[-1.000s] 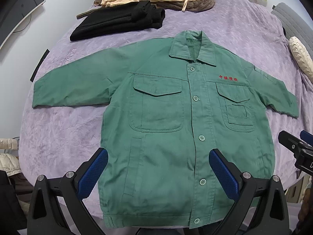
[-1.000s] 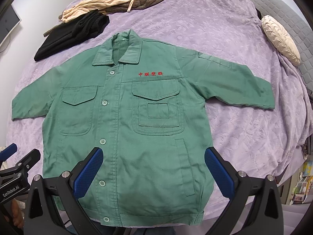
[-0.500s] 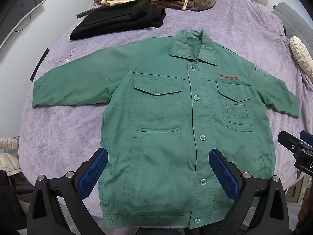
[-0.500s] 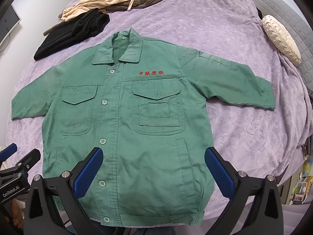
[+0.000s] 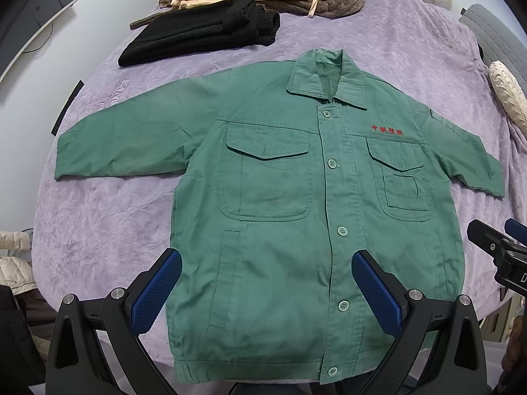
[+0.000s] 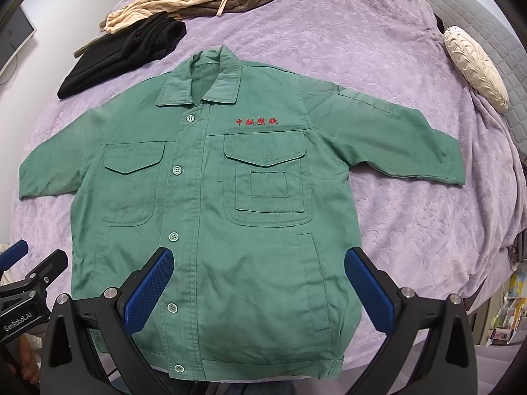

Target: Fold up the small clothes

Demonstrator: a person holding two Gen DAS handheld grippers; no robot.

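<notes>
Two matching black-framed grippers: left gripper point(image 5: 266, 291) and right gripper point(image 6: 258, 288), each with two blue fingers point(image 5: 375, 291) with a fine dimpled texture, bolted to angular black arms with triangular cut-outs and silver round-headed screws point(image 6: 110, 292). White "GenRobot.AI" lettering point(image 6: 21, 318) on the side of the left unit. Below it, possibly bare skin point(image 6: 28, 363), too blurred to confirm.

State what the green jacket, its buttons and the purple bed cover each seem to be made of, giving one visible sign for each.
Green jacket: probably woven cotton-type cloth, matte, with crisp stitched seams and flat pockets.
Buttons: likely plastic, pale green, smooth, with a slight sheen.
Purple bed cover: looks like plush fleece or velvet, with a soft nap and an embossed pattern.
</notes>
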